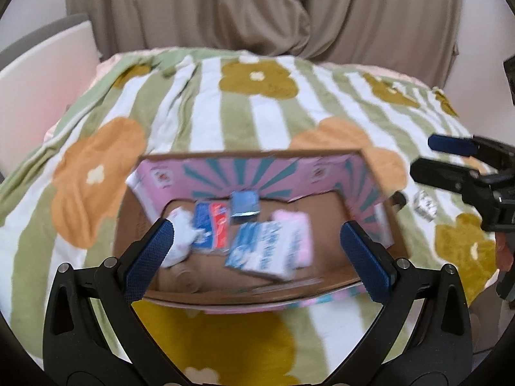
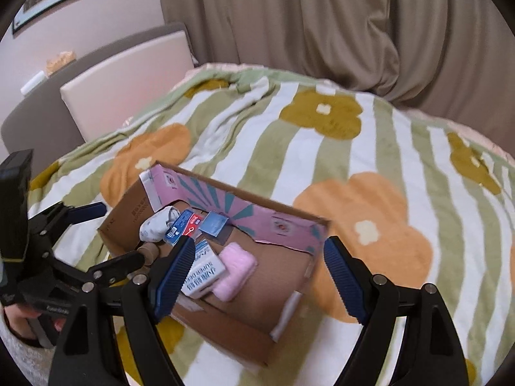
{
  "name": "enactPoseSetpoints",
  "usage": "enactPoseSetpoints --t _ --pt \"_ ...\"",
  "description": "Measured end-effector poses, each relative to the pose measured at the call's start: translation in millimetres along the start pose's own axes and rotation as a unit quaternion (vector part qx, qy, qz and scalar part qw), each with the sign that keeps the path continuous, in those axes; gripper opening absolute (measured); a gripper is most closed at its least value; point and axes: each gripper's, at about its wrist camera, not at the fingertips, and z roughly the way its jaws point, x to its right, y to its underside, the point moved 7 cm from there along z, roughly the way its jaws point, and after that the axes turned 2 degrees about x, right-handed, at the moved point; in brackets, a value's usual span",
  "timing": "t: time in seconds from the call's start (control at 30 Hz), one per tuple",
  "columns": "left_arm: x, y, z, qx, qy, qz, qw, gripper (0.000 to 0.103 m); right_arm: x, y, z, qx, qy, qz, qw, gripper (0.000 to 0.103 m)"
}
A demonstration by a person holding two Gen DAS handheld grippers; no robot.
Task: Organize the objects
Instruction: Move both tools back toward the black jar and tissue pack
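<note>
A cardboard box point(image 1: 325, 197) with a pink and teal inner wall lies on the flowered blanket; it also shows in the right wrist view point(image 2: 283, 225). Inside lie a white sock point(image 1: 180, 234) point(image 2: 154, 226), a blue-red packet point(image 1: 212, 225) point(image 2: 182, 225), a small blue packet point(image 1: 245, 204) point(image 2: 212, 223), a white-blue pack point(image 1: 264, 249) point(image 2: 202, 273) and a pink pad point(image 1: 304, 225) point(image 2: 235, 270). My left gripper point(image 1: 257, 251) is open and empty over the box's near side. My right gripper point(image 2: 257, 276) is open and empty above the box's right part.
A green-striped blanket point(image 2: 354, 148) with orange and olive flowers covers the bed. A small silver wrapper point(image 1: 425, 204) lies on it right of the box. A beige headboard point(image 2: 128, 74) stands at the left, brown curtains point(image 2: 322, 16) behind.
</note>
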Motion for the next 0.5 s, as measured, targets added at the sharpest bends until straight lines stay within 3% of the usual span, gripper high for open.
enactPoseSetpoints --t 0.1,0.23,0.37,0.5 --pt "30 -7 -5 0.010 0.022 -0.001 0.9997 0.103 18 7 -24 0.009 0.002 0.011 1.000 0.081" --pt "75 -9 -2 0.010 0.041 0.018 0.9989 0.103 51 20 -51 0.029 0.008 0.042 0.999 0.098" --pt "124 -7 4 0.011 0.040 0.058 0.9975 0.103 90 36 -72 0.042 0.015 0.068 0.997 0.099" --pt "164 -1 11 0.007 0.062 0.059 0.9963 0.103 124 55 -84 0.037 0.032 0.074 0.996 0.102"
